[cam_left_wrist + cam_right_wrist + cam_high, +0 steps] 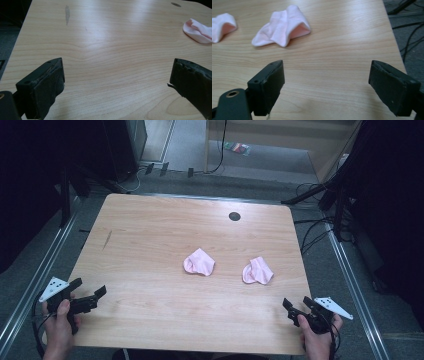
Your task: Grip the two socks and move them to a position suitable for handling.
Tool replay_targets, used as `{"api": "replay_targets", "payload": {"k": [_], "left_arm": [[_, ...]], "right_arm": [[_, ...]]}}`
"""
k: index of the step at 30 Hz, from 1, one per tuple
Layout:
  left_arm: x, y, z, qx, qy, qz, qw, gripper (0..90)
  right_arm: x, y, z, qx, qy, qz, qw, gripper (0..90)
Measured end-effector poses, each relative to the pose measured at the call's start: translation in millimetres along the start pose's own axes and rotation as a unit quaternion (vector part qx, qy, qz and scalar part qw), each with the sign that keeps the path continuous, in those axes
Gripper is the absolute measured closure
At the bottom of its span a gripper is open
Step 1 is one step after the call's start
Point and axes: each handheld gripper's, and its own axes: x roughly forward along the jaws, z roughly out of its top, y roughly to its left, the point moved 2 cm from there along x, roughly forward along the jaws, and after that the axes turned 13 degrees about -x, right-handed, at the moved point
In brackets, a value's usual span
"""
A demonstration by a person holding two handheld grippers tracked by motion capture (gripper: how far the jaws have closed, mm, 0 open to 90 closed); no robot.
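Note:
Two crumpled pink socks lie near the middle of the wooden table [150, 230]: the left sock [199, 262] and the right sock [257, 271]. My left gripper [89, 287] is held over the near left corner, open, nothing between its jaws. My right gripper [296, 307] is held over the near right corner, also open and empty. In the right gripper view the right sock [283, 26] lies ahead of the jaws and the left sock [222, 26] at the far left. In the left gripper view the left sock [198, 31] sits at the far right.
A small dark round hole [234, 216] sits in the table top toward the back. A dark streak [107, 240] marks the wood at left. Cables [320, 227] and black stands lie on the floor right of the table.

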Motion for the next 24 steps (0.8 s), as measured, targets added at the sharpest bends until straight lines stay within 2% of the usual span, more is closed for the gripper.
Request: {"api": "replay_targets", "payload": {"k": [3, 9, 12, 16, 19, 24], "left_arm": [[-0.1, -0.4, -0.1, 0.002, 0.0, -0.003, 1.0, 0.0], [-1.1, 0.3, -0.2, -0.002, -0.003, -0.006, 1.0, 0.0], [-0.9, 0.5, -0.1, -0.005, -0.004, -0.006, 1.0, 0.0], [-0.3, 0.5, 0.1, -0.004, -0.001, -0.005, 1.0, 0.0], [0.1, 0.2, 0.2, -0.003, -0.001, -0.003, 1.0, 0.0], [0.0, 0.5, 0.3, -0.004, 0.0, -0.005, 1.0, 0.0]], "right_arm": [[2.0, -0.2, 0.6, 0.004, 0.014, -0.027, 0.9995, 18.4], [3.2, 1.9, 1.9, -0.008, 0.02, -0.049, 0.9986, 20.5], [3.4, 3.5, 5.0, 0.001, 0.016, -0.049, 0.9987, 20.6], [4.8, 10.3, 10.9, -0.009, 0.009, -0.051, 0.9986, 20.7], [6.5, 17.4, 18.0, -0.01, 0.001, -0.038, 0.9992, 21.5], [14.1, 31.0, 31.9, -0.028, 0.0, -0.021, 0.9994, 25.5]]}}
